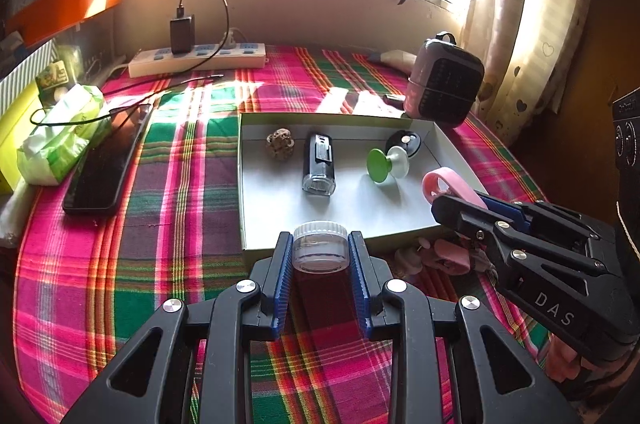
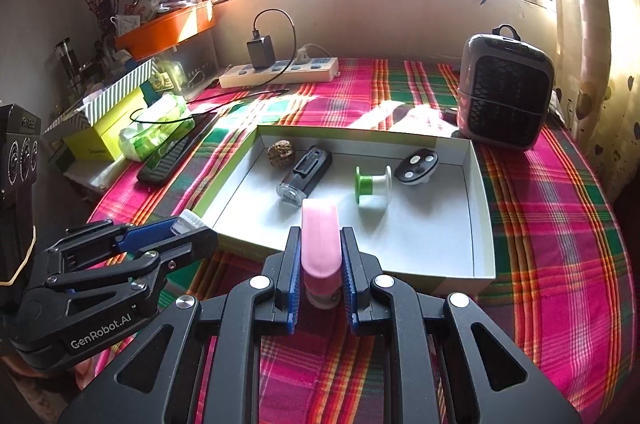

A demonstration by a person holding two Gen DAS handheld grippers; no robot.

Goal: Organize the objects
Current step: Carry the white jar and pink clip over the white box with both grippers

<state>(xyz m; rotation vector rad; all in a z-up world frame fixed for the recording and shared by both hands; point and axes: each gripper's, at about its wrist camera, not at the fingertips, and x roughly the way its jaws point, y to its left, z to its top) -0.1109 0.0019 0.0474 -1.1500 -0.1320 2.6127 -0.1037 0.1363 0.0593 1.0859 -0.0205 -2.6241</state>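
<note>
The left gripper [image 1: 320, 248] pinches a small clear jar [image 1: 320, 249] by its sides, just short of the near wall of the white tray [image 1: 400, 220]. The right gripper [image 2: 320, 256] is clamped on a pink loop-shaped piece [image 2: 319, 236], held over the tray's near right corner. Inside the tray lie a brown nut-like ball [image 1: 280, 143], a black lighter-like case [image 1: 318, 164], a green-and-white spool [image 1: 386, 164] and a black oval piece [image 1: 404, 143].

The jar is smooth and round and gripped only across its middle, so it could twist or slip out and roll on the plaid cloth [image 1: 160, 224]. Both grippers sit close together at the tray's near edge; moving in together, they could knock each other or catch the low tray wall and shove it. A careless drop may strike the spool.

Readable writing: "DAS" on the right gripper's arm, "GenRobot.AI" on the left gripper's arm. Other labels are too blurred.
</note>
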